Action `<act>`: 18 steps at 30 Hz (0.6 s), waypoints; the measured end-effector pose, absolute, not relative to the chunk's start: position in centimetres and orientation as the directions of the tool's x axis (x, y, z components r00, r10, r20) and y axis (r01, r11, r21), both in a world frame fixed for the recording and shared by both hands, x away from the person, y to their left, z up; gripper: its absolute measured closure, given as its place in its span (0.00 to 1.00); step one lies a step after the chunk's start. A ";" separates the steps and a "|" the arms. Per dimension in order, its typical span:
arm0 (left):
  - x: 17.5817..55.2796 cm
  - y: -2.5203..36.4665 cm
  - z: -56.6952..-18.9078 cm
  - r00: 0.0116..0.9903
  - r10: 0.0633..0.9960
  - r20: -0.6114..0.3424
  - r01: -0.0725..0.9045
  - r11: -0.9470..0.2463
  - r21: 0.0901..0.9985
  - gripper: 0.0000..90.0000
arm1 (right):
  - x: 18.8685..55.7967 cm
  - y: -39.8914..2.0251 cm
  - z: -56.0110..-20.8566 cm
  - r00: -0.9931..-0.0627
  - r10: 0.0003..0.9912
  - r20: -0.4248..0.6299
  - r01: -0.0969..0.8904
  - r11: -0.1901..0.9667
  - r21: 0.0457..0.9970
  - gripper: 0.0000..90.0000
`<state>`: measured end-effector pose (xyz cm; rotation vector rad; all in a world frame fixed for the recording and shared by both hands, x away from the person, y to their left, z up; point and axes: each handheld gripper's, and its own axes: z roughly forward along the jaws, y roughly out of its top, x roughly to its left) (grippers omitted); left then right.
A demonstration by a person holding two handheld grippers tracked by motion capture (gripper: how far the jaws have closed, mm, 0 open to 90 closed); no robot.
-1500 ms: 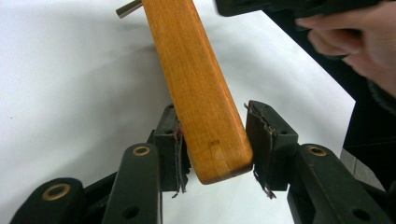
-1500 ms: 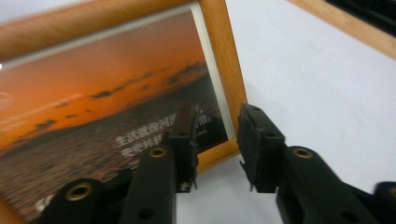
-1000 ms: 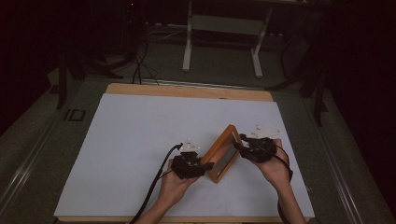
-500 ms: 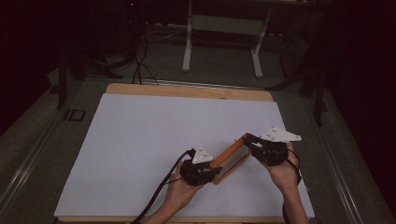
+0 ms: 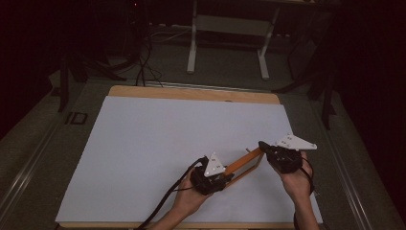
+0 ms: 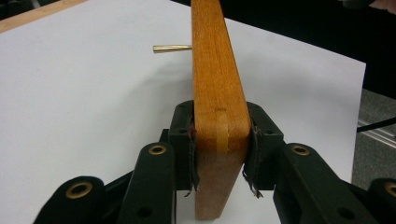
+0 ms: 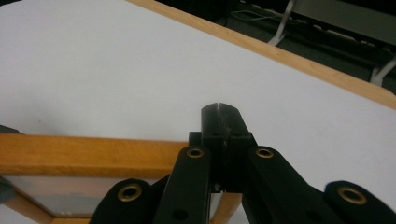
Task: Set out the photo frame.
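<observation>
- Since the earlier frame, wooden picture frame [image 5: 245, 165] tips lower toward the sheet; right gripper [image 7: 219, 122] jaws have just closed (nothing visibly between).
- Left gripper [image 6: 219, 140] clamps frame's corner.
- Stiff, light, glazed: hold the rails.

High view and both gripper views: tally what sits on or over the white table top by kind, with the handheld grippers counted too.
Wooden picture frame: 1
Grippers: 2, the left gripper clamped on the frame's edge, the right gripper shut at the frame's far end
Thin brass-coloured pin sticking out of the frame's side: 1
Total: 4
</observation>
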<state>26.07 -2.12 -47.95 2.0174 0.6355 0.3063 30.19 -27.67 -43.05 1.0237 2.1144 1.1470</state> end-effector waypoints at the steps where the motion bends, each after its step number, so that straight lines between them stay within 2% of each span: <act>1: 26.2 -2.0 -48.0 0.833 0.551 -0.047 0.312 -0.398 0.863 0.76 | 30.2 -27.7 -43.2 -0.578 0.812 -0.087 0.374 0.358 0.856 1.00; 6: 26.2 -1.9 -48.2 0.827 0.558 -0.068 0.321 -0.369 0.872 0.75 | 30.1 -28.0 -43.8 -0.571 0.818 -0.078 0.384 0.349 0.855 1.00; 8: 26.2 -1.9 -48.4 0.817 0.571 -0.087 0.341 -0.356 0.870 0.65 | 30.1 -28.1 -43.8 -0.569 0.819 -0.076 0.384 0.346 0.856 1.00; 11: 26.2 -1.6 -48.7 0.816 0.570 -0.100 0.351 -0.349 0.869 0.57 | 29.9 -28.3 -44.0 -0.568 0.820 -0.069 0.378 0.335 0.863 1.00; 18: 26.1 -1.8 -50.3 0.818 0.561 -0.128 0.379 -0.359 0.853 0.52 | 29.9 -28.5 -44.0 -0.571 0.818 -0.061 0.377 0.328 0.866 1.00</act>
